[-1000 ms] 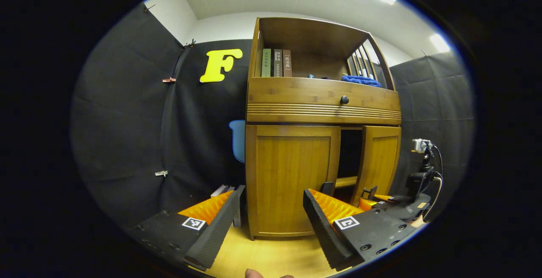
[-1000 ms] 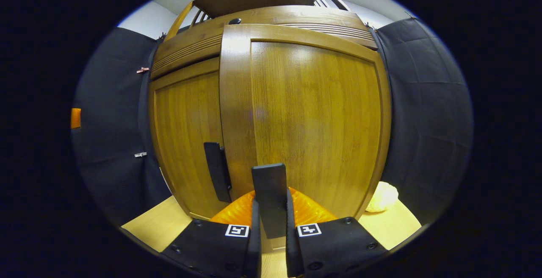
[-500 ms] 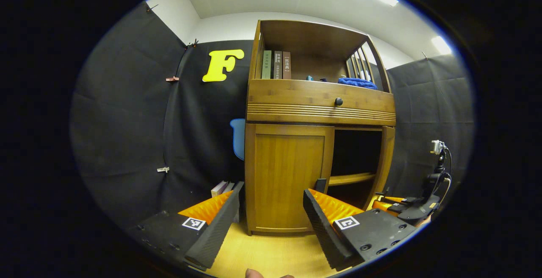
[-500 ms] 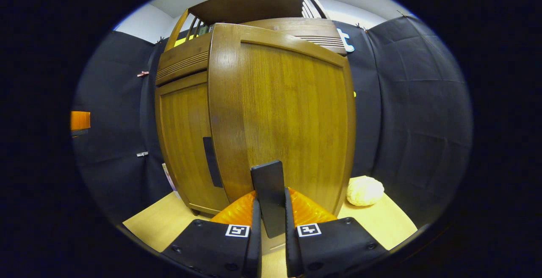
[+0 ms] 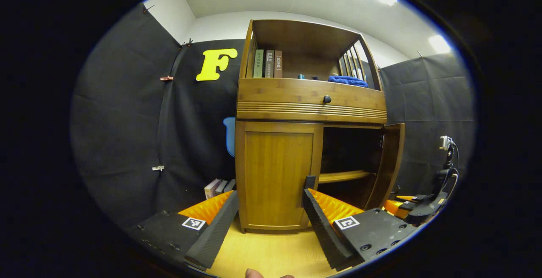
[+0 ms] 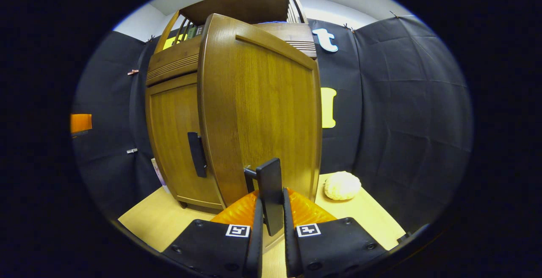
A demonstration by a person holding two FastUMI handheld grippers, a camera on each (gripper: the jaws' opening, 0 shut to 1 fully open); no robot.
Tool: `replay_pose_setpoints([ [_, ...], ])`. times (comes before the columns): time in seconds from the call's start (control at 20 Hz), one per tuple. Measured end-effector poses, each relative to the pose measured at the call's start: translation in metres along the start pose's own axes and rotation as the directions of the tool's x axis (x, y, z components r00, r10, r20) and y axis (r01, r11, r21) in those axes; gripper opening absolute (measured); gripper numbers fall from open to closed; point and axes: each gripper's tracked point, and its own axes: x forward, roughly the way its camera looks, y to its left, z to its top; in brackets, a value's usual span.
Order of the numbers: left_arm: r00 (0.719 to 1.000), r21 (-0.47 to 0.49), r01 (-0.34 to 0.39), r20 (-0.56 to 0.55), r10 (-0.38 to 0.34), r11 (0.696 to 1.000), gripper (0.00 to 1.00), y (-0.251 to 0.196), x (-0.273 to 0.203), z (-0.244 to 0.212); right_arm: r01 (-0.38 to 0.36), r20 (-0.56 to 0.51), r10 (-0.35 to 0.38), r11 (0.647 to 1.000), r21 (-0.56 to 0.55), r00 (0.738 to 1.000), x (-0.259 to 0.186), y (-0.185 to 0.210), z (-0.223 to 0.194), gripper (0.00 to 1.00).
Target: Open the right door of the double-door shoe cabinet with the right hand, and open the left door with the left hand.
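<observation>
Presently the right gripper [image 6: 269,244] pinches the right door's handle [image 6: 271,193], door swung wide; overswing risks straining hinges. Left gripper [image 5: 266,223], fingers spread, faces the shut left door [image 5: 277,176].

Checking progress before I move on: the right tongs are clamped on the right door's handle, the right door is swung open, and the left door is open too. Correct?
Not quite. The left door is shut, as the left gripper view shows. The right tongs do grip the right door's handle, and the right door stands open.
</observation>
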Motion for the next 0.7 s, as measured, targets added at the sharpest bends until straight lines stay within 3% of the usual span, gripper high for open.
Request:
replay_pose_setpoints([
  [0.7,1.000,-0.028,0.017,-0.009,-0.017,0.999,0.96,-0.033,0.026,0.000,0.039,-0.003,-0.039,0.998,0.039,0.999,-0.021,-0.069,0.011,0.22],
])
